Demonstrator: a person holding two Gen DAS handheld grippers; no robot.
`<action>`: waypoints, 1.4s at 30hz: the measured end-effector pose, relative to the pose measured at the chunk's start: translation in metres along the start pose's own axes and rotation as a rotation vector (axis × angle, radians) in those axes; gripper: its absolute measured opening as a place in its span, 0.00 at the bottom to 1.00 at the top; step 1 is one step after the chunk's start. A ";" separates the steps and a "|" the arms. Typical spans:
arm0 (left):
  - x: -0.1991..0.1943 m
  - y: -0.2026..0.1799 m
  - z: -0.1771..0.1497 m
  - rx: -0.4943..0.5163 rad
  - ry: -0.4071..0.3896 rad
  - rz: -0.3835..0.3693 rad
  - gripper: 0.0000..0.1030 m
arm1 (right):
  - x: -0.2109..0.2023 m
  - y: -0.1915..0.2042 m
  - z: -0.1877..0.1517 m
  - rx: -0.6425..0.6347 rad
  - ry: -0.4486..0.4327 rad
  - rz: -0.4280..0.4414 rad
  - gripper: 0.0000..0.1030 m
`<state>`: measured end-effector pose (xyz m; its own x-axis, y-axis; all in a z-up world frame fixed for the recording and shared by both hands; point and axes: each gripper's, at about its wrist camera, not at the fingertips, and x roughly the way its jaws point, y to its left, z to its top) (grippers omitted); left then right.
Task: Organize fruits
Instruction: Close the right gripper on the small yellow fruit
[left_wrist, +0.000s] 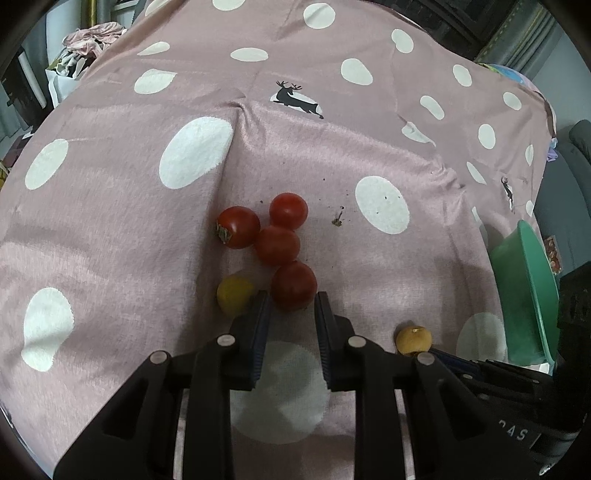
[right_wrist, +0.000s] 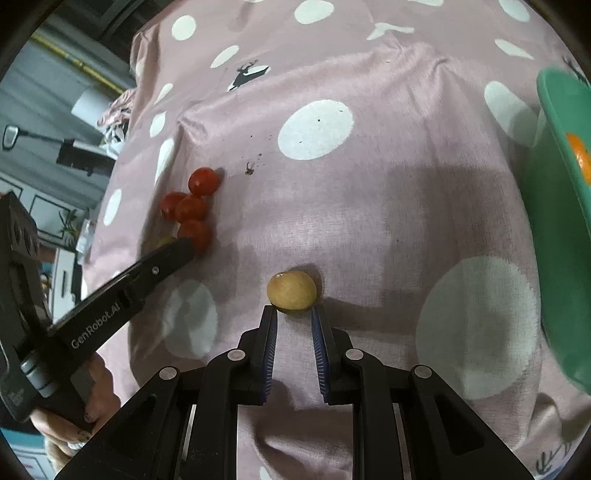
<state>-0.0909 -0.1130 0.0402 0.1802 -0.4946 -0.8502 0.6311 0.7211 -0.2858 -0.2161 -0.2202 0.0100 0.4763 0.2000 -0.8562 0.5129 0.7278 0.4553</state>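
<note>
Red tomatoes clustered on the pink polka-dot cloth (left_wrist: 110, 229), four of them touching. Left wrist view: left gripper (left_wrist: 293, 306) had its fingers pressed on both sides of the nearest red tomato (left_wrist: 294, 284), so it read as gripping that one, presumably to lift it out of the group. Yellow fruit (left_wrist: 234, 295) sat just beside the left finger, outside the grip. The far-left tomato (left_wrist: 238, 227) lay on its side with its calyx pointing left; the others were near round, with no clear long axis. Green bowl (left_wrist: 532, 295) stood at the right edge, probably the sorting target.

Right wrist view: right gripper (right_wrist: 294, 312) pointed down at the tan round fruit (right_wrist: 291, 294). Fingers were at their narrowest, tips flanking the fruit's near edge and seeming to pinch it; firm grip or not, couldn't tell for sure. That fruit was slightly wider than tall, long axis across the view, stem scar pointing up-left. Orange fruit (right_wrist: 579, 157) already sat in the green bowl at the right, so the tan one likely belonged there too. A hand (right_wrist: 70, 413) held the left tool at lower left.
</note>
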 end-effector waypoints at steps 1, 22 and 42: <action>0.000 0.001 0.000 -0.004 0.000 -0.003 0.22 | 0.000 -0.001 0.000 0.011 0.003 0.009 0.20; -0.007 0.007 0.004 -0.047 -0.022 -0.029 0.24 | -0.010 -0.002 0.007 0.039 -0.049 0.010 0.32; 0.006 0.001 0.008 0.042 -0.076 0.220 0.28 | 0.004 0.012 0.005 0.001 -0.053 -0.055 0.32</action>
<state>-0.0829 -0.1190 0.0384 0.3723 -0.3644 -0.8536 0.6011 0.7954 -0.0774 -0.2050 -0.2143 0.0134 0.4842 0.1245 -0.8661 0.5399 0.7364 0.4077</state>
